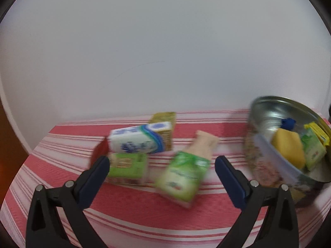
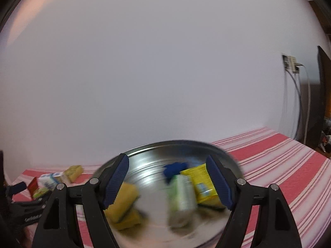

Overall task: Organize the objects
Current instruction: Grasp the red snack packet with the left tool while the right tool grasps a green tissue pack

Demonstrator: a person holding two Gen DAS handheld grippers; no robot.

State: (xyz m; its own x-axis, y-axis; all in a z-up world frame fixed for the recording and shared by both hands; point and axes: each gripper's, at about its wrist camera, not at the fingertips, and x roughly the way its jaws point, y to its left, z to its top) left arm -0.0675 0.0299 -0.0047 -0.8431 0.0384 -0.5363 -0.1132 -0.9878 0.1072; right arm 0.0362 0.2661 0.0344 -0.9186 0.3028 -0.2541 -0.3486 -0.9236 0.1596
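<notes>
The left gripper (image 1: 162, 165) has its jaws spread wide and grips nothing; just ahead of the gap, toward its right jaw, a green-labelled bottle (image 1: 187, 171) lies tipped on the striped cloth (image 1: 144, 212), probably the next pick, since the opening frames it. Beside the left jaw lies a green box (image 1: 128, 166), and beyond it a blue-and-white carton (image 1: 136, 140) leans on an olive box (image 1: 165, 128), a loose heap not yet sorted. Past the right jaw stands the metal bowl (image 1: 266, 111), the likely collecting place. The right gripper (image 2: 167, 183) also holds nothing, jaws parted over that bowl, where a yellow sponge (image 2: 124, 202), a pale green pack (image 2: 182, 198) and a yellow packet (image 2: 202, 184) lie between them.
</notes>
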